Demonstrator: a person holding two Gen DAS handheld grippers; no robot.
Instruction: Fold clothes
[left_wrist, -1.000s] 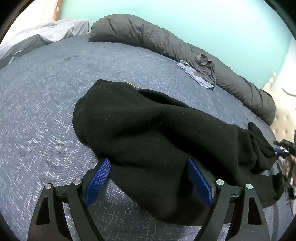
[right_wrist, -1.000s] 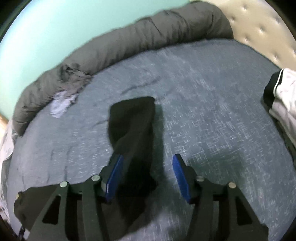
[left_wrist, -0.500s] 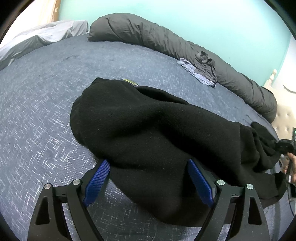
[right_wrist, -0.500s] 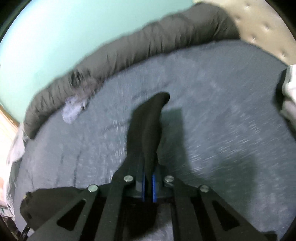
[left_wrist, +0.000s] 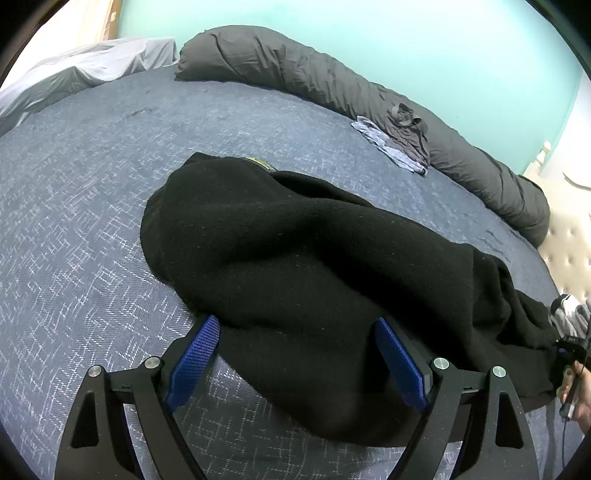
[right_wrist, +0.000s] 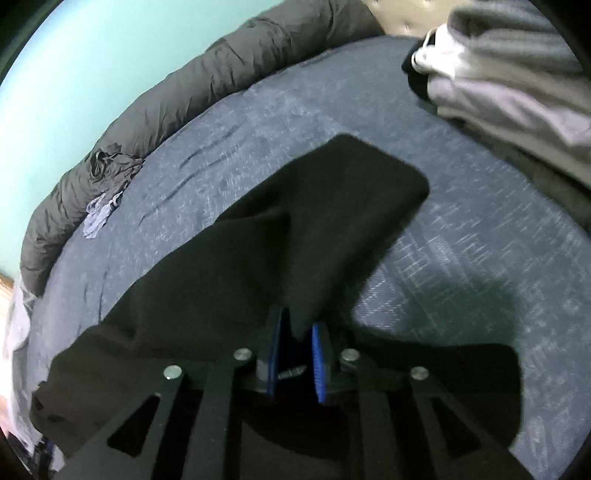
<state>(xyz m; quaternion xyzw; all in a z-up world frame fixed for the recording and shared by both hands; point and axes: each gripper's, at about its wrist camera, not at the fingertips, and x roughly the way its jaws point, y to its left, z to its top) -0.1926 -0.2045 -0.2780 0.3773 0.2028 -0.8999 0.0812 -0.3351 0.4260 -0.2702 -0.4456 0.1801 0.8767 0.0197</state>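
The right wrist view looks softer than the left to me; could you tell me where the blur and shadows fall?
Right wrist view: bedspread streaked by motion blur, a dark shadow right of the black garment clamped in the right tool. Left wrist view: sharp, evenly lit, with fisheye bending around the open left tool.

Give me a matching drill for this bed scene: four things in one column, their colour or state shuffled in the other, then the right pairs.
Things:
1. left tool
2. right tool
3. rolled duvet
4. wall

States or colours:
A. turquoise
B. shut on the black garment
C. dark grey, along the far edge of the bed
D. open, one finger on each side of the garment's near edge

Pairs: 1-D, 2-B, 3-C, 4-A
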